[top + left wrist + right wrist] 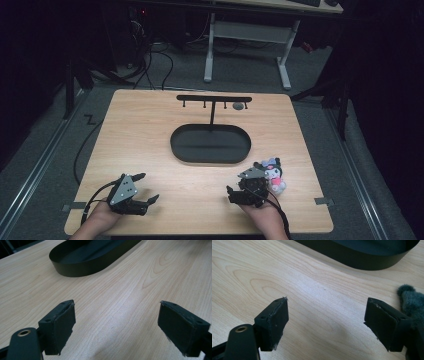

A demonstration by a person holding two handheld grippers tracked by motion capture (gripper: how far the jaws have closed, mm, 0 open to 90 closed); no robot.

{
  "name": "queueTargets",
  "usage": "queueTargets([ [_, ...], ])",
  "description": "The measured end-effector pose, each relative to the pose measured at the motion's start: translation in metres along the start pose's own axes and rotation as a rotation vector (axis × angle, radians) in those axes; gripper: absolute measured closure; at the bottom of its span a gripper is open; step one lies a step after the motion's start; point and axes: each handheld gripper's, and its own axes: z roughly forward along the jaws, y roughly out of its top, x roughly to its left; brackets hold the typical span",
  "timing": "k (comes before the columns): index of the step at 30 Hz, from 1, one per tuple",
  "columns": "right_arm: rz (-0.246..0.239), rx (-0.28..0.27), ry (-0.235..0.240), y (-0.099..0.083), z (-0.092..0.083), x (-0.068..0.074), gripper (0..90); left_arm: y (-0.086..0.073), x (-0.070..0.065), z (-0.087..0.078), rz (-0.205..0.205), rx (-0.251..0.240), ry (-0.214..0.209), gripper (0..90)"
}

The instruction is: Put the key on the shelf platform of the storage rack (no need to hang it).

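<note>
Black-and-pink, the plush toy (274, 176) lies near the table's (150, 150) right front edge, just beside the right gripper (325, 322), whose jaws gape empty. The left gripper (116, 327) is likewise released. Swing right, straddle the toy's body, then clench gently.

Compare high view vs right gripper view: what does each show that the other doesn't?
High view alone: the left tool with jaws apart, the hook rack rising from the tray, and the plush toy's pale face and pink body. Right gripper view alone: the right tool with bare wood between its open pads. Both: wooden table, black oval tray, the plush toy beside the right tool.
</note>
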Motion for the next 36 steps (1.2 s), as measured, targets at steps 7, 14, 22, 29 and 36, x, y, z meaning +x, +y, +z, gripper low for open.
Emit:
queueTargets([
  [7,0.0,0.059,0.006,0.006,0.006,-0.003,19.1,0.0,0.0,0.0,-0.002,0.002,0.004,15.5],
  [14,-0.01,0.133,0.037,0.015,0.011,0.0,20.8,0.001,0.0,0.001,0.002,0.01,0.001,15.5],
  [22,-0.075,0.181,0.037,0.017,0.013,0.008,24.4,0.0,-0.001,0.0,0.008,0.006,0.013,15.5],
  [29,-0.095,0.21,0.036,0.02,0.013,0.011,24.9,0.0,0.0,0.001,-0.003,0.006,0.005,15.5],
  [36,-0.125,0.252,0.039,0.025,0.013,0.013,25.2,0.0,0.0,0.001,0.003,0.007,0.003,15.5],
])
